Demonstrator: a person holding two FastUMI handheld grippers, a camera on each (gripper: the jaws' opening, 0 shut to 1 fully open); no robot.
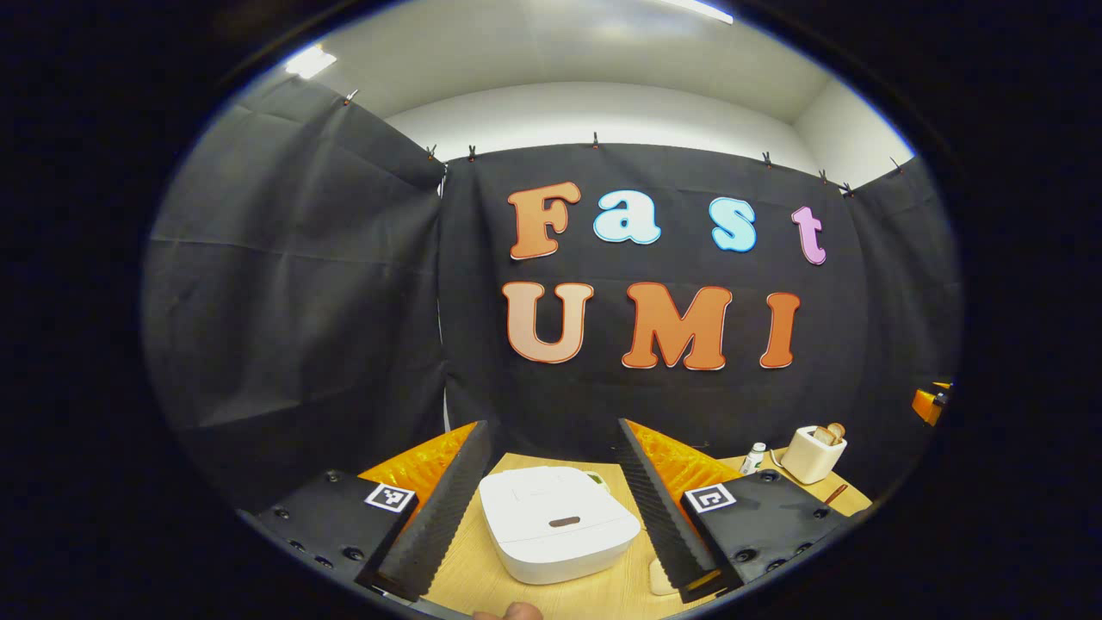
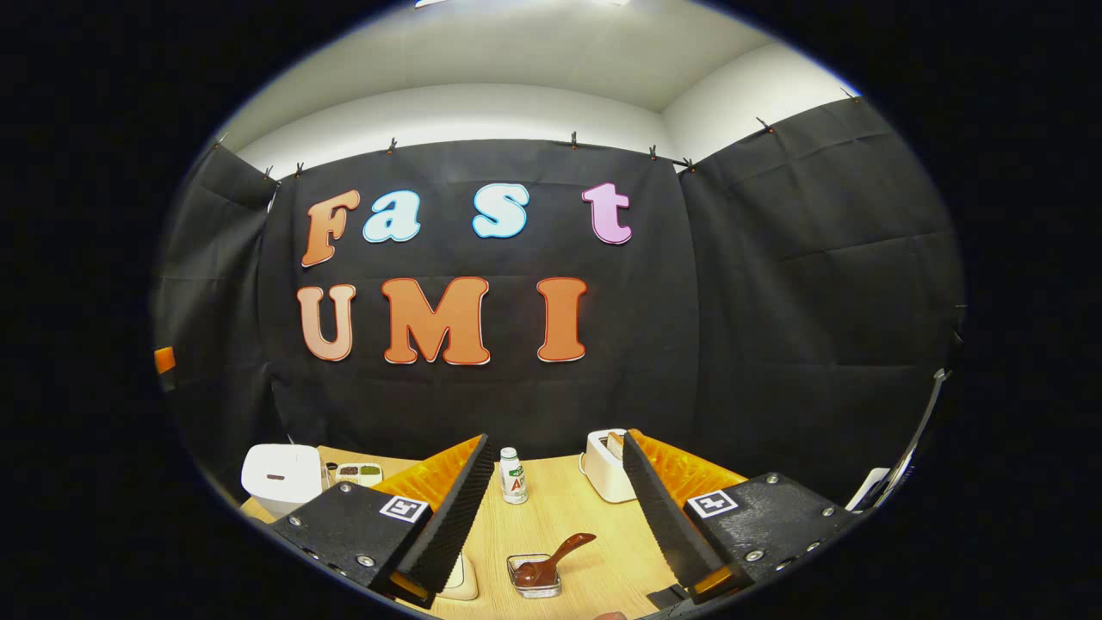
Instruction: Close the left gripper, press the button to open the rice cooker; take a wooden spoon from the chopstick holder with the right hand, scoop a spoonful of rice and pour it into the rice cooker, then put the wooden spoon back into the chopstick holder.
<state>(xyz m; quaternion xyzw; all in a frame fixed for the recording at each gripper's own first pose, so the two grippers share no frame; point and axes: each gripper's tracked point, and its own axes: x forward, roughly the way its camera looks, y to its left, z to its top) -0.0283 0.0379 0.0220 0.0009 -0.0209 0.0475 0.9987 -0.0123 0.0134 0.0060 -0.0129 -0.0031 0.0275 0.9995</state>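
Wood tbl point(image 2: 551, 508) w/ black cloth walls point(image 2: 775, 301)

The rice cooker point(image 1: 558, 522) looked like smooth white plastic with a soft sheen, and the table point(image 1: 482, 568) under it showed pale wood grain, matt. Right of the rice cooker, the toaster point(image 1: 811, 454) had a smooth cream shell, while in the right gripper view a glossy brown spoon point(image 2: 551, 561) lay in a clear, glassy dish point(image 2: 534, 577).
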